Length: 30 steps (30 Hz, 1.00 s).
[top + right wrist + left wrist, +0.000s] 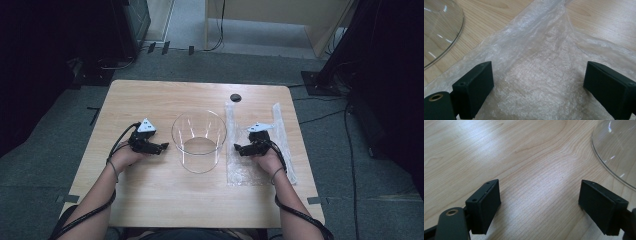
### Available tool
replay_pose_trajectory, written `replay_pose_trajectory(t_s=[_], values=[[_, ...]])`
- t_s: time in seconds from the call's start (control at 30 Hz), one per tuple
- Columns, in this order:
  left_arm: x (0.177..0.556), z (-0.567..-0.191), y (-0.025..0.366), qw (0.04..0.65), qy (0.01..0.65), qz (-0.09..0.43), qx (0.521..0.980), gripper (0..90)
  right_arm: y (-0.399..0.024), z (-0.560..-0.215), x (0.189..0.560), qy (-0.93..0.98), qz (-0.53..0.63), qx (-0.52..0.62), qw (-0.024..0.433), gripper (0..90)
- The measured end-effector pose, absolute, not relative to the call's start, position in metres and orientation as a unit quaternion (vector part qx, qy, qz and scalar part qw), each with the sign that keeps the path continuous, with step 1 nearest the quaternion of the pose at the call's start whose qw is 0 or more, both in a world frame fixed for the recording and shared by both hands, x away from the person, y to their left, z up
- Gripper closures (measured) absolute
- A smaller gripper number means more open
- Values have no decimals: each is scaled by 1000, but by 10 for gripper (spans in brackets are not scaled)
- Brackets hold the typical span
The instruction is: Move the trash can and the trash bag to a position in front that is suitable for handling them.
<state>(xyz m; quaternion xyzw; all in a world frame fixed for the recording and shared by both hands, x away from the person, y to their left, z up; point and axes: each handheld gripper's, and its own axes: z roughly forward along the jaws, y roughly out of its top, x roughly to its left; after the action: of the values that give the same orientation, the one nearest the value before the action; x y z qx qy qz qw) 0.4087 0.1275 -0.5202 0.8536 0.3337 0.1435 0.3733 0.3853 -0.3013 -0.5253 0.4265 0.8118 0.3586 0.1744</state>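
resting low over the clear plastic bag (541, 75), the right gripper (239, 148) has its jaws spread wide with the crinkled film lying flat between and beneath them, nothing pinched. the left gripper (162, 147) is likewise spread over bare table (499, 150) (only wood between its jaws). the glass bowl (199, 140) stands between the two, just beside each.

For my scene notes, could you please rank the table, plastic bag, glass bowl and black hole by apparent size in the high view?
1. Table
2. Plastic bag and glass bowl: too alike to rank
3. Black hole
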Motion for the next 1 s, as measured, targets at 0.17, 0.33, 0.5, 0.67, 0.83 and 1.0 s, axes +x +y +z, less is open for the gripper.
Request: replay_pose_trajectory(t_s=[0.17,0.33,0.5,0.67,0.83,1.0], values=[[409,-520,127,375,336,143,852,170,-301,-525,385,811,359,428,174,94],[410,-519,126,371,338,143,853,171,-301,-523,387,810,353,437,167,98],[411,-518,126,370,346,139,851,171,-301,-518,388,813,345,441,158,183],[412,-517,126,367,356,135,849,171,-301,-517,388,818,338,438,158,183],[413,-516,128,365,365,130,847,171,-299,-513,389,812,339,445,163,182],[413,-514,128,363,369,124,847,171,-297,-510,390,807,348,448,164,182]])
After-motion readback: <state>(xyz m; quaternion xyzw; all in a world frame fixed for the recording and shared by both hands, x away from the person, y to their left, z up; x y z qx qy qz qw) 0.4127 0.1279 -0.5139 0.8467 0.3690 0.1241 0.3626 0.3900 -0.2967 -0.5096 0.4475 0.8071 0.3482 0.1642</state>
